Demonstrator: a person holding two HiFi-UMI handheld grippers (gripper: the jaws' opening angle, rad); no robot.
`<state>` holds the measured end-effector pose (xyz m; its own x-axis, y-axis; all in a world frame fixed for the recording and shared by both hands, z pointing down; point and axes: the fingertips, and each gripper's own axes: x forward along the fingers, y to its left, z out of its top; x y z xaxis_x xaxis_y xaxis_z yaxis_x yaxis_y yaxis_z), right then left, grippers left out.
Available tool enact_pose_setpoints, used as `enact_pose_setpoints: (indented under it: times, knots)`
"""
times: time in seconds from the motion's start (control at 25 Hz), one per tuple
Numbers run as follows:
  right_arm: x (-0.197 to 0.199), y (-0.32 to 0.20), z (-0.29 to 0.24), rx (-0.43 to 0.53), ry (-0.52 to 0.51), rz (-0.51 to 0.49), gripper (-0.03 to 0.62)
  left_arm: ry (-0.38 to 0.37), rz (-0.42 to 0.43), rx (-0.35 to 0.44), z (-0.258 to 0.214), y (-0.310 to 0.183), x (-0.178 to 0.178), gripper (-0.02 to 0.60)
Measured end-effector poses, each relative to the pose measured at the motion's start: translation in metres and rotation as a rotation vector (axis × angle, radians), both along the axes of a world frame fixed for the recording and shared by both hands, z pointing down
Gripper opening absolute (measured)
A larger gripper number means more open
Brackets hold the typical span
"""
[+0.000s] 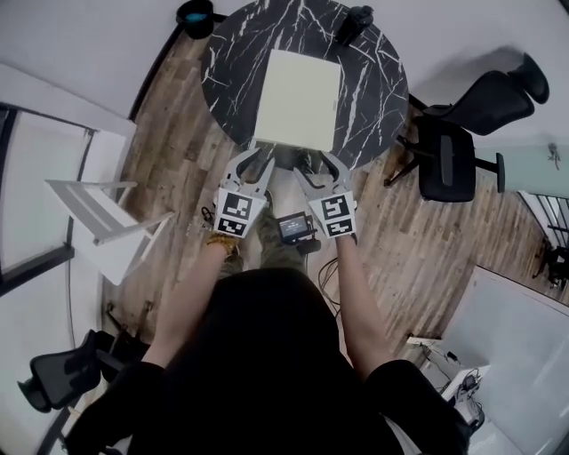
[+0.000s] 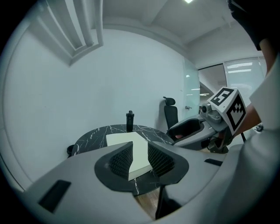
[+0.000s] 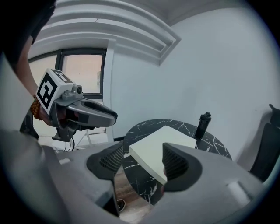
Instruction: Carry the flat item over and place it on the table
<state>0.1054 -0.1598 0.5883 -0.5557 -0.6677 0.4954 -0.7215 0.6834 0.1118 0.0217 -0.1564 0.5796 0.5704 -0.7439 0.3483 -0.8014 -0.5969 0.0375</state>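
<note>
The flat item (image 1: 298,98) is a pale cream square slab lying flat on the round black marble table (image 1: 231,62). My left gripper (image 1: 256,160) and right gripper (image 1: 313,164) hover side by side just off the table's near edge, short of the slab. Both stand open with nothing between the pads. In the left gripper view the slab (image 2: 122,139) shows beyond the left gripper (image 2: 140,159), and the right gripper (image 2: 188,129) floats to its right. The right gripper view has the slab (image 3: 162,140) past the right gripper (image 3: 144,162), with the left gripper (image 3: 96,116) at left.
A black bottle (image 1: 356,22) stands at the table's far edge, also seen as a bottle (image 2: 129,120) near the wall. Black office chairs (image 1: 462,133) sit right of the table. A white chair (image 1: 98,213) is at left. A small device (image 1: 293,228) hangs below my hands.
</note>
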Motion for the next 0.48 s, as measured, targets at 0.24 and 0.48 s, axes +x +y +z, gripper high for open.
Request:
enact_pose_setpoints:
  times: [0.24,0.48]
  knots:
    - [-0.031,0.054,-0.036,0.081,-0.035,0.017,0.231,0.014,0.01,0.11,-0.045,0.045,-0.02,0.063]
    - [-0.056,0.114,-0.061,0.156,-0.057,0.048,0.187,0.033,0.028,0.206,-0.082,0.1,-0.034,0.046]
